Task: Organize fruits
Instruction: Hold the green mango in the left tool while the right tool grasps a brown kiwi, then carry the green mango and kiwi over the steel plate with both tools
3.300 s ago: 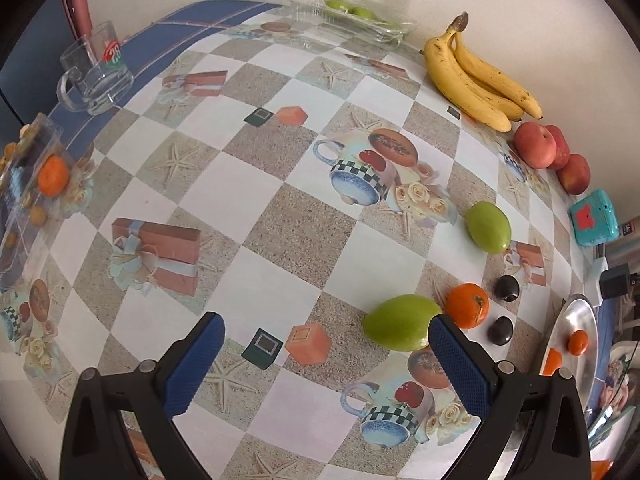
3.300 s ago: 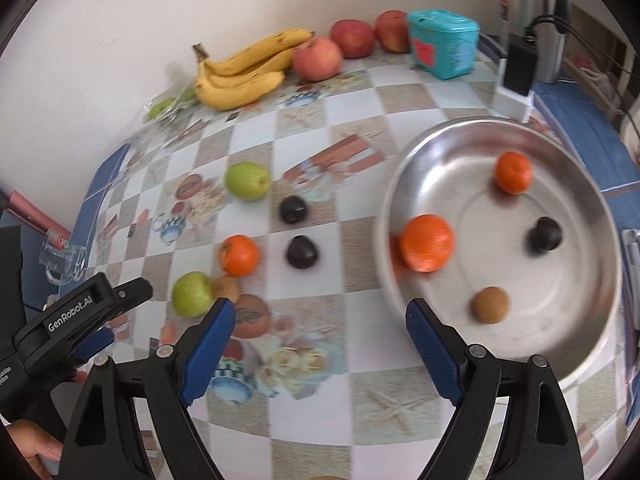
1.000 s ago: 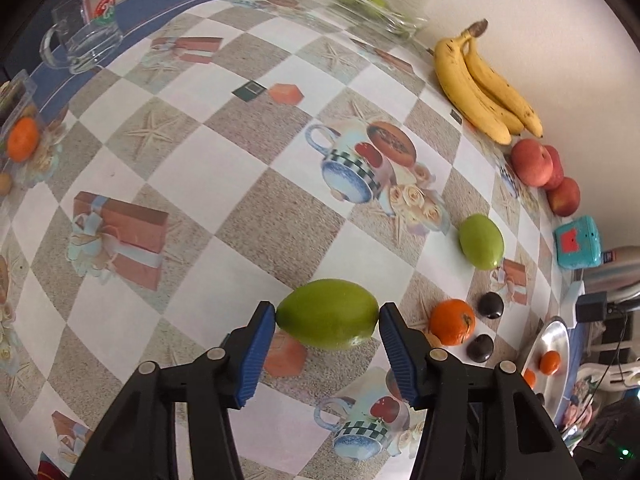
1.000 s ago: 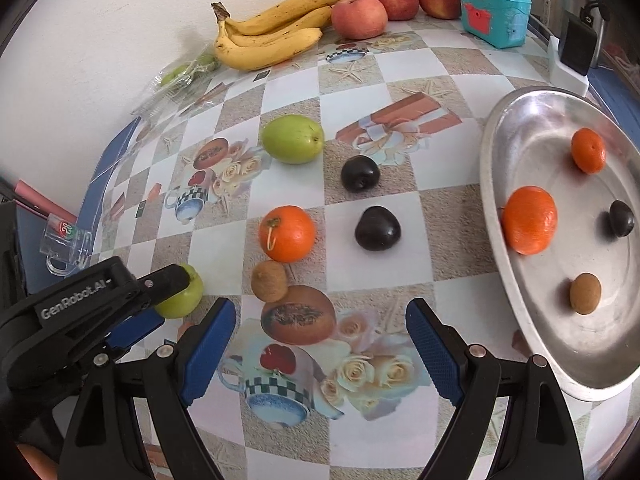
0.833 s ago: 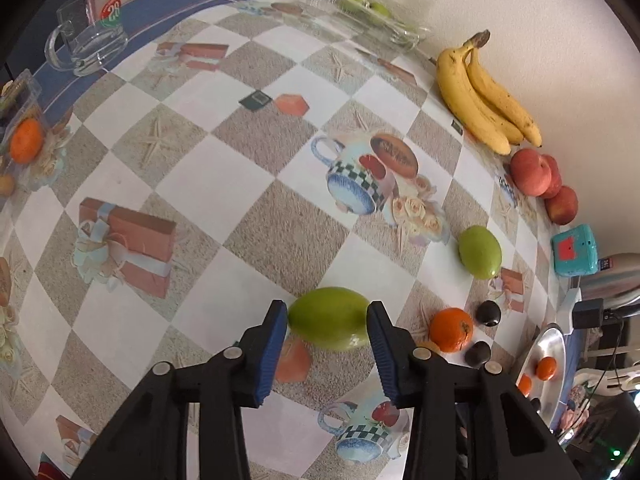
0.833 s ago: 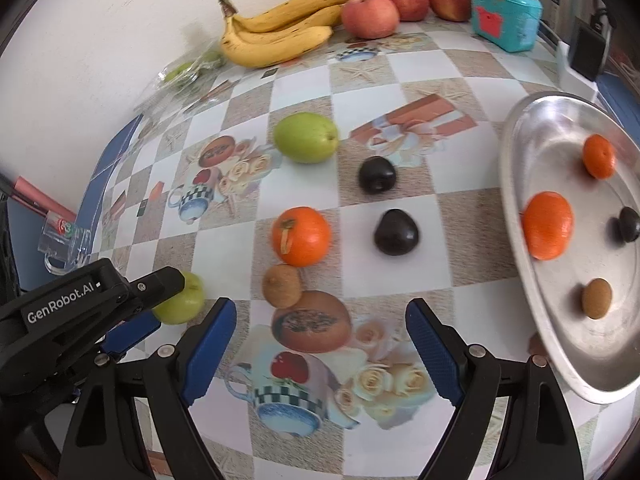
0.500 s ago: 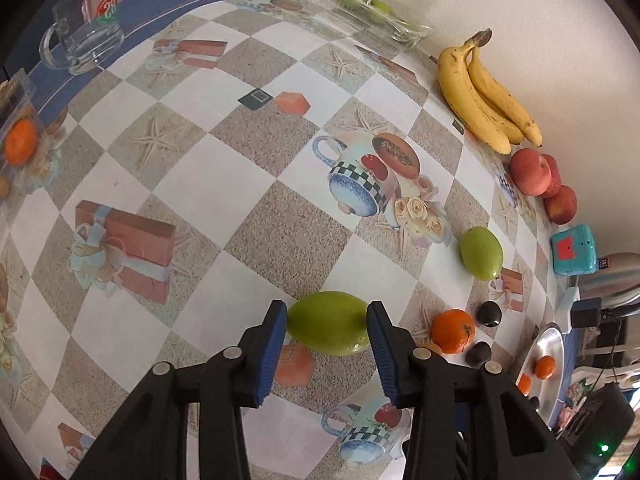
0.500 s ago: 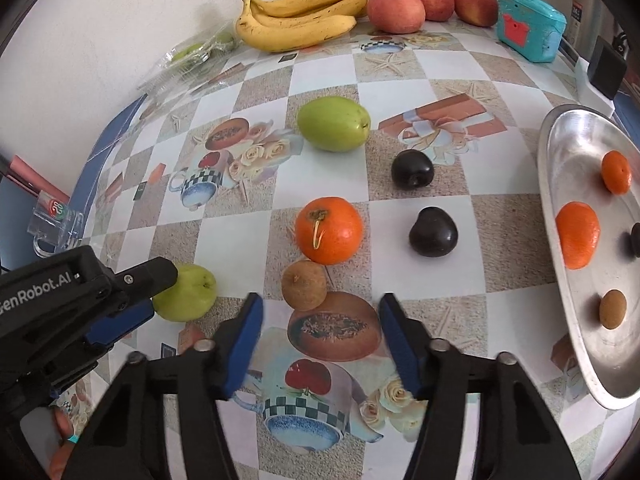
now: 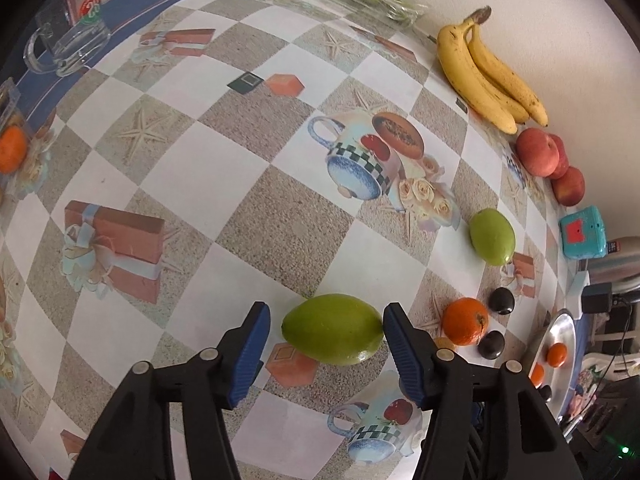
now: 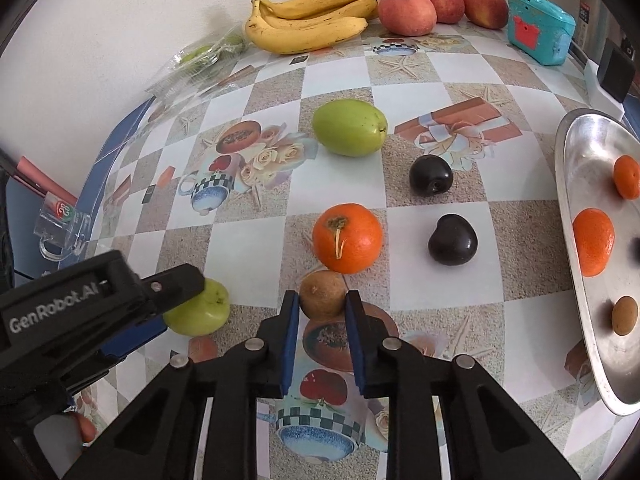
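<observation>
Right tool [image 10: 322, 306] is clamped on the small brown fruit [image 10: 322, 294] at lower centre, ready to carry it to the metal tray [image 10: 576, 240] at right. Left tool [image 9: 326, 330] is opening around the green fruit [image 9: 332, 328], which rests on the table [image 9: 200, 168].

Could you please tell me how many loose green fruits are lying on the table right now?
2: one green fruit between the left gripper's opening jaws, another farther back near the printed cup. The clear packet by the wall may hide more.
</observation>
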`<state>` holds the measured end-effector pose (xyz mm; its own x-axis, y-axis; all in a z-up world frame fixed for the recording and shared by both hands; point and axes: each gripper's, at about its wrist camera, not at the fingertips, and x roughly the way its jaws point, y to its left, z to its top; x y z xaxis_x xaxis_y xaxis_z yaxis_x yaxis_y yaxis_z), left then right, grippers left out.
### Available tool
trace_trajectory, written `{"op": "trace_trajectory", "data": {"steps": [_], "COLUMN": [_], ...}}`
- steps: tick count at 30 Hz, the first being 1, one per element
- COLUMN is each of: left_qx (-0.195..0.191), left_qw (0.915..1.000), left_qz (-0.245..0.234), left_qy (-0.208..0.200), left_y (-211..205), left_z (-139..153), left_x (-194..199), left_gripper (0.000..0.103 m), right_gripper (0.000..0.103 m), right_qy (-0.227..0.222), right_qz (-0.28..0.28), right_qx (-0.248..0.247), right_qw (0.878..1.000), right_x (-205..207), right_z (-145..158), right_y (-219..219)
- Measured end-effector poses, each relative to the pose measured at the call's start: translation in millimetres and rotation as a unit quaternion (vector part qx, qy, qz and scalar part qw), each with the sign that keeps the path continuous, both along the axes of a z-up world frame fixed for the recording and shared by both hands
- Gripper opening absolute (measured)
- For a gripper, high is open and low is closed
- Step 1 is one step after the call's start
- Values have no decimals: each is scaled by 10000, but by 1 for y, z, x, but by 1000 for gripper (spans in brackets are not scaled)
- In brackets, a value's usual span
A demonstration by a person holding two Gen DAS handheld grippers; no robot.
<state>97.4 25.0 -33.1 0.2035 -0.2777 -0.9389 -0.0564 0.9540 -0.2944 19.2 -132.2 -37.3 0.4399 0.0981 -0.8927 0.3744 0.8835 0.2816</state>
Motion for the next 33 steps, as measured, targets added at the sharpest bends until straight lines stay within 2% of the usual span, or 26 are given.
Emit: {"op": "trace_trajectory", "data": {"steps": [5,7,14,21,33], "left_qx": [16,-59,-117,-261,-333], "left_qw": [9999,9998,9998,9994,9985], "left_qz": [-154,-190,-151,-93,-187], "left_qy": [-1,-8,-31,-216,-395], "left_y": [-7,-8,-7,-7,-26], "left_z": [-3,-4,-1,14,30], "left_x": [-2,-3,-5,-5,-15], "left_gripper": [63,54,53,53,53], "right_gripper": [24,24,24,24,24], "right_qy": [2,4,1,-175,-380], "right_qz": [22,27,70,96,-44], "right_qx": [27,24,24,25,-58], "right_qw": [10000,10000,10000,9998,9993], "right_x": [-2,-2,-7,-14,-30], "right_z": [1,1,4,19,40], "right_y": [-1,-2,-6,-10,-30]}}
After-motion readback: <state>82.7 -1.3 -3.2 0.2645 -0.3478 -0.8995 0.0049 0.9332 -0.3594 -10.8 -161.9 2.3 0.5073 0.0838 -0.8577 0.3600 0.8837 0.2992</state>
